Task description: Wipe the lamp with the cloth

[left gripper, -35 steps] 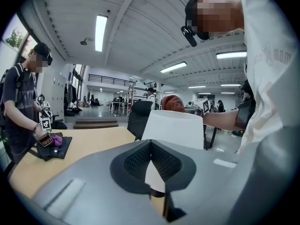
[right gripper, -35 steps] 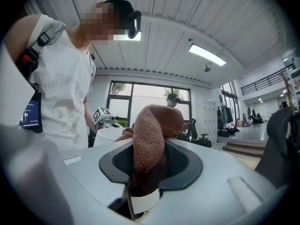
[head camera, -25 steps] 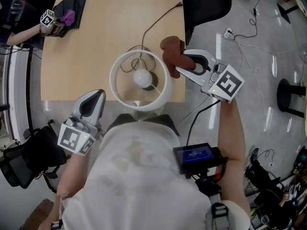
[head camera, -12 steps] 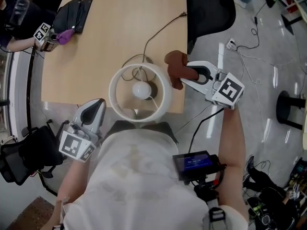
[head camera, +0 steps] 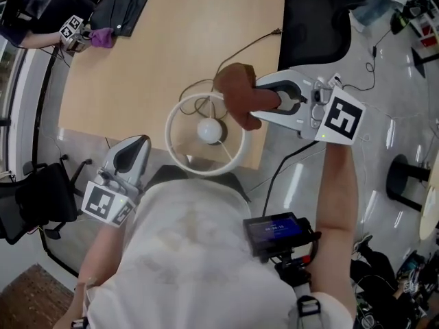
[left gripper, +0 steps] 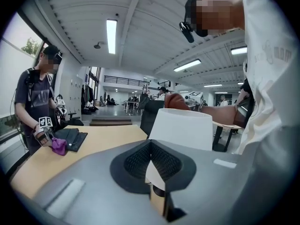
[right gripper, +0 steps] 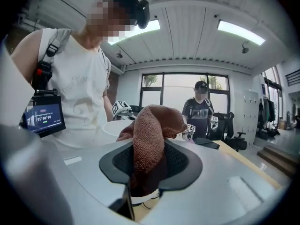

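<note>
Grippers, two. Right gripper [head camera: 269, 101]: jaws are held partly apart and clamped on one brown cloth [head camera: 236, 96]. The cloth is bunched beyond the fingertips and seen over the rim of the lamp [head camera: 208, 130], on the side toward the table's right edge. Contact with the shade cannot be confirmed.

Left gripper [head camera: 139, 142]: jaws are closed together with nothing between them. It is held off the table [head camera: 171, 46], just outside its near edge and apart from the shade.

Lamp, one: white round shade, stood at the near edge, close to the near right corner. Cord [head camera: 247, 44], one: run from the base to the right edge.

Bare wood is left between lamp and far edge. At the far left corner, one purple cloth [head camera: 103, 38] and one dark flat case [head camera: 123, 9] are placed.
</note>
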Tool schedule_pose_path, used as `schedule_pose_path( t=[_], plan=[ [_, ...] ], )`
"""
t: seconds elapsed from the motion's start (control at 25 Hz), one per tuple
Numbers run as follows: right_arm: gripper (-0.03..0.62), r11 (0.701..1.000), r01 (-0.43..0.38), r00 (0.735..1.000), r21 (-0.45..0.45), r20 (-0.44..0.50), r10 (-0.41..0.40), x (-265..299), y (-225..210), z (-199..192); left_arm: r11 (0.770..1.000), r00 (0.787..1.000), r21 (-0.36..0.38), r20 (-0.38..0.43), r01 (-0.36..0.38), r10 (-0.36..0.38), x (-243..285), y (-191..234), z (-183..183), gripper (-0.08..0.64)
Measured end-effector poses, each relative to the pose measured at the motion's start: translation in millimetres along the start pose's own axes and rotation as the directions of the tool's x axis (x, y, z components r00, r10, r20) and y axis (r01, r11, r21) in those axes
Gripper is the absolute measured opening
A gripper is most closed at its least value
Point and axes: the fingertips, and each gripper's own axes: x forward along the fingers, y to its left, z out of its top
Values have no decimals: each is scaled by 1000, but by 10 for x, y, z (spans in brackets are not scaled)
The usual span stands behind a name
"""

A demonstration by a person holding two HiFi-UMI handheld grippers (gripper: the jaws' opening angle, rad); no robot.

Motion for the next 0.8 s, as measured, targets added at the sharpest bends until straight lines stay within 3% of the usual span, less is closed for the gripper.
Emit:
schedule_pose_path(
  t=[0.16, 0.44, 0.64, 0.8],
  plan=[
    [140, 1000, -14, 999, 13, -40, 14, 4, -56, -172, 1000, 1000, -6, 3, -28, 28, -59, 5, -1, 2],
    [140, 998, -1, 985, 68, -172, 12, 130, -142, -942, 999, 999, 2, -6, -37, 37, -107, 38, 8, 2],
    [140, 991, 49, 966, 123, -257, -16, 125, -139, -1549, 1000, 1000, 12, -13, -28, 28, -61, 26, -15, 2],
    [141, 989, 78, 935, 128, -353, -28, 37, -136, -1854, 1000, 1000, 8, -8, -10, 10, 17, 1, -5, 2]
  ],
)
